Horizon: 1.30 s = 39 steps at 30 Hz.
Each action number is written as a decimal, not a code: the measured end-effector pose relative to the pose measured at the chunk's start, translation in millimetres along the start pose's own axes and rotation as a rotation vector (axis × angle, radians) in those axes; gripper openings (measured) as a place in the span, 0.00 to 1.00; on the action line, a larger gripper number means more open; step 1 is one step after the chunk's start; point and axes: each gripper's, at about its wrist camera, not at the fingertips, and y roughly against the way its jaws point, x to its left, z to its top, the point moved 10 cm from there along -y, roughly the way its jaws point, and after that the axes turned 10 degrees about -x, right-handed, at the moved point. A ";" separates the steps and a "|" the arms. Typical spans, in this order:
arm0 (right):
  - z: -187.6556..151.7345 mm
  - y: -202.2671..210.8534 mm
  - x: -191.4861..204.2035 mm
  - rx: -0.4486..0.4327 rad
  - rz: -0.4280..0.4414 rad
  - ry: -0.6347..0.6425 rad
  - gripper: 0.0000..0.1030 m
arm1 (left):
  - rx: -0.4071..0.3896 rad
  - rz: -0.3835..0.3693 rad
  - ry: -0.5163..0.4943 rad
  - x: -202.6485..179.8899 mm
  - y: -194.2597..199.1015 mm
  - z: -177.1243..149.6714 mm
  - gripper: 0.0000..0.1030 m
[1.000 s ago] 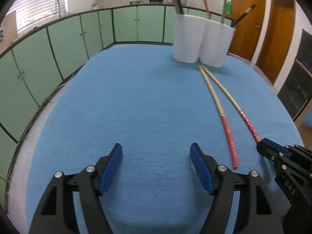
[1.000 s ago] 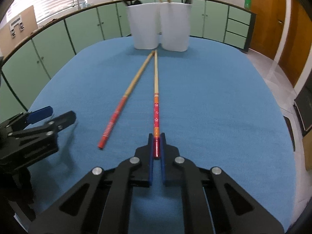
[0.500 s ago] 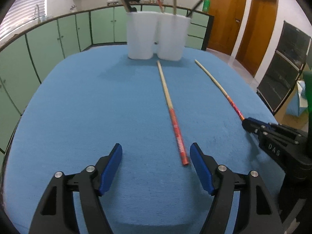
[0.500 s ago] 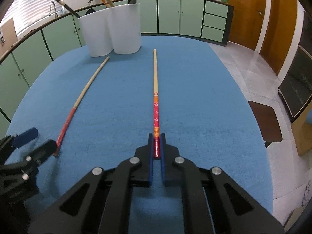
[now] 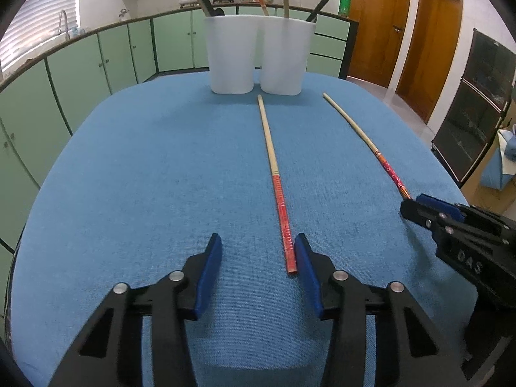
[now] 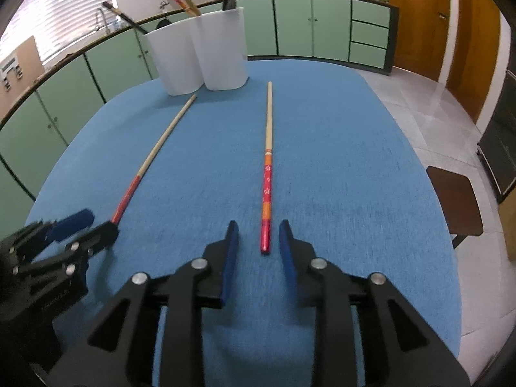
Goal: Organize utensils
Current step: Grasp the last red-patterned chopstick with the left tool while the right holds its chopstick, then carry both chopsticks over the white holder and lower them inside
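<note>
Two long chopsticks lie on the blue tablecloth (image 5: 145, 177). The red-ended one (image 5: 274, 174) has its red tip between the fingers of my open left gripper (image 5: 258, 258), close to the right finger; it also shows in the right wrist view (image 6: 151, 158). The one with the orange and pink patterned end (image 6: 267, 177) lies with its tip between the fingers of my open right gripper (image 6: 259, 237), untouched; it also shows in the left wrist view (image 5: 364, 142). Two white utensil holders (image 5: 254, 58) stand at the far end with several sticks in them.
The right gripper (image 5: 451, 225) shows at the right in the left wrist view, and the left gripper (image 6: 58, 238) at the left in the right wrist view. Green cabinets ring the table. A brown stool (image 6: 454, 200) stands beyond the right table edge.
My right gripper has opened and let go of the patterned chopstick, which now lies on the cloth. My left gripper has moved onto the red-ended chopstick's tip and narrowed.
</note>
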 end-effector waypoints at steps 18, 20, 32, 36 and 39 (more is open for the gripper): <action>-1.2 2.2 -1.4 0.001 -0.009 0.004 0.05 | -0.002 -0.005 -0.015 -5.4 -1.5 1.8 0.06; 0.2 4.3 -1.1 -0.007 -0.013 0.014 0.05 | -0.008 -0.011 0.003 -3.1 1.3 4.2 0.05; 71.1 62.6 -1.4 -0.192 0.019 0.041 0.05 | -0.216 -0.020 0.002 11.4 72.0 86.0 0.05; 106.0 86.3 1.1 -0.270 0.029 0.053 0.05 | -0.304 -0.022 0.002 17.9 94.4 123.0 0.05; 134.2 102.3 3.0 -0.324 0.047 0.060 0.05 | -0.357 -0.031 -0.004 21.8 108.8 147.2 0.05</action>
